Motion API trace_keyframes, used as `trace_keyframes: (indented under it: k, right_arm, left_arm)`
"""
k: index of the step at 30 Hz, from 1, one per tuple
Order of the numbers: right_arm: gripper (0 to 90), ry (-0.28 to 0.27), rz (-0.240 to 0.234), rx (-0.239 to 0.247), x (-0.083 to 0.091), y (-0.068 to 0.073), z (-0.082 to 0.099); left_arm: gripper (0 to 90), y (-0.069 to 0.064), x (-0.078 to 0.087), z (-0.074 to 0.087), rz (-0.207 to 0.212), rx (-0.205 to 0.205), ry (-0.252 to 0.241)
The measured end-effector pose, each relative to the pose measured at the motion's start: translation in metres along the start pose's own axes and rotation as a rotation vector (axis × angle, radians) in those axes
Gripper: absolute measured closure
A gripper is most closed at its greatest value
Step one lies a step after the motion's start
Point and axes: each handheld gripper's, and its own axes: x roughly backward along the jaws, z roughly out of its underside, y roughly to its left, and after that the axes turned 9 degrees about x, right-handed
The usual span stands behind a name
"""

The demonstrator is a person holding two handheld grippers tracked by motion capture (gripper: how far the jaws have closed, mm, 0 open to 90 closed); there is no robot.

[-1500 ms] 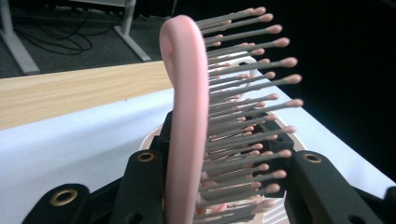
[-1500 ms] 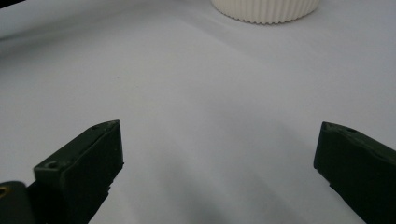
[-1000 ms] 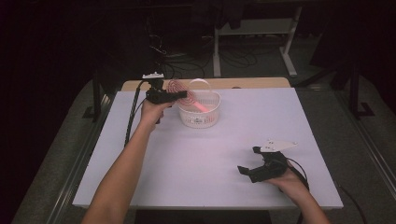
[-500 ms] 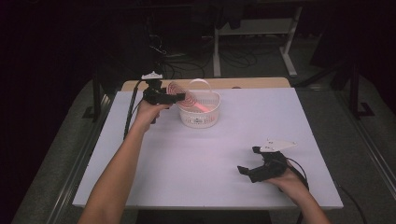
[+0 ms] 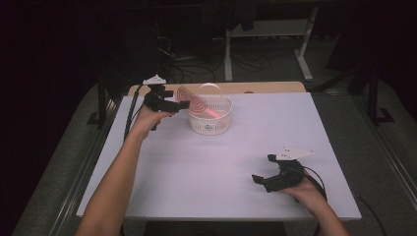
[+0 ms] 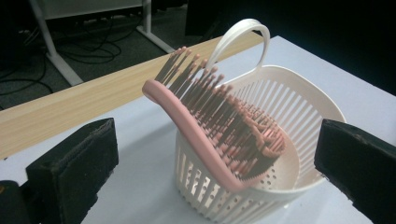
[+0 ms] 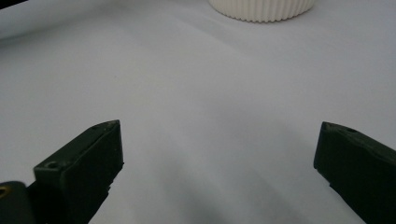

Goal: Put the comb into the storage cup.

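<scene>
The left tongs have just been opening and stand apart, nothing between them: the pink bristled plastic hairbrush now leans inside the white slotted plastic basket (delivered, apparently). The right tongs rest apart on the desk.

white table bearing a white slotted basket near its far edge

no readable text, labels, brands, numbers or signs anywhere
</scene>
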Motion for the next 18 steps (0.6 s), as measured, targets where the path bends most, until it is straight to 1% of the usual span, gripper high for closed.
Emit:
trace_keyframes:
  k: [3, 7, 10, 18]
  right_arm:
    - [0.9, 0.0, -0.001, 0.0, 0.0, 0.0, 0.0]
    - [1.0, -0.004, 0.001, 0.0, 0.0, 0.001, -0.002]
    - [0.9, -0.001, 0.0, 0.007, -0.001, 0.001, -0.002]
    - [1.0, -0.007, 0.004, 0.007, -0.001, 0.002, -0.005]
  left_arm:
    - [0.0, -0.001, 0.006, 0.001, -0.002, -0.007, 0.013]
    - [0.0, -0.002, 0.016, 0.005, -0.001, -0.018, 0.011]
    - [0.0, -0.003, 0.023, 0.009, 0.013, -0.029, 0.021]
    - [0.0, -0.008, 0.037, 0.019, 0.022, -0.044, 0.028]
